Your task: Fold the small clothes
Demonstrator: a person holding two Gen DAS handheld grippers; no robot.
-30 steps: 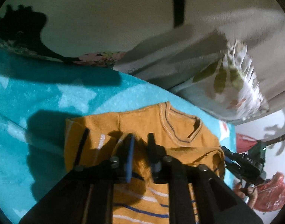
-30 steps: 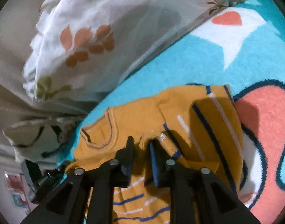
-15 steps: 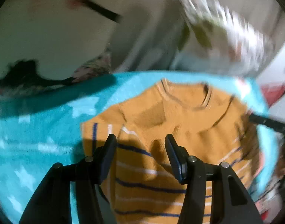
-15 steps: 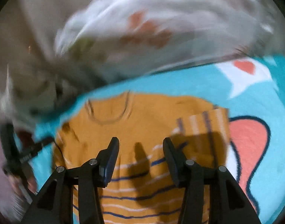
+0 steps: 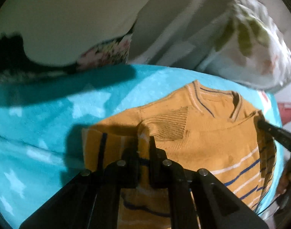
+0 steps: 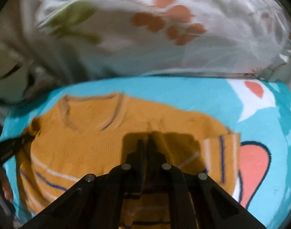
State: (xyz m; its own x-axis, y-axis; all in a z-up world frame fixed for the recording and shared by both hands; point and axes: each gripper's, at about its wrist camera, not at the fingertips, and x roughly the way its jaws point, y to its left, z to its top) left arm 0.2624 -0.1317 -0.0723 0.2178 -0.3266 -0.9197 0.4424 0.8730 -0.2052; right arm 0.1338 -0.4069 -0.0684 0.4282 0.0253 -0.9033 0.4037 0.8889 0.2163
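A small mustard-yellow sweater (image 5: 212,139) with blue and white stripes lies flat on a turquoise blanket (image 5: 40,118), filling the lower middle of both wrist views, neckline toward the top. In the left wrist view the left gripper (image 5: 144,143) has just closed its jaws and pinches a raised fold of the knit where the striped sleeve meets the body. At the right edge of that view the other tool's black tip touches the sweater's far shoulder. In the right wrist view the right gripper (image 6: 144,143) has just closed, its jaws pressed together over the sweater's chest; blur and its own shadow hide whether any cloth is caught, though it looks empty. A white floral pillow (image 6: 164,28) crowds the upper frame just beyond the blanket's edge, with pale bedding (image 5: 69,19) at upper left.
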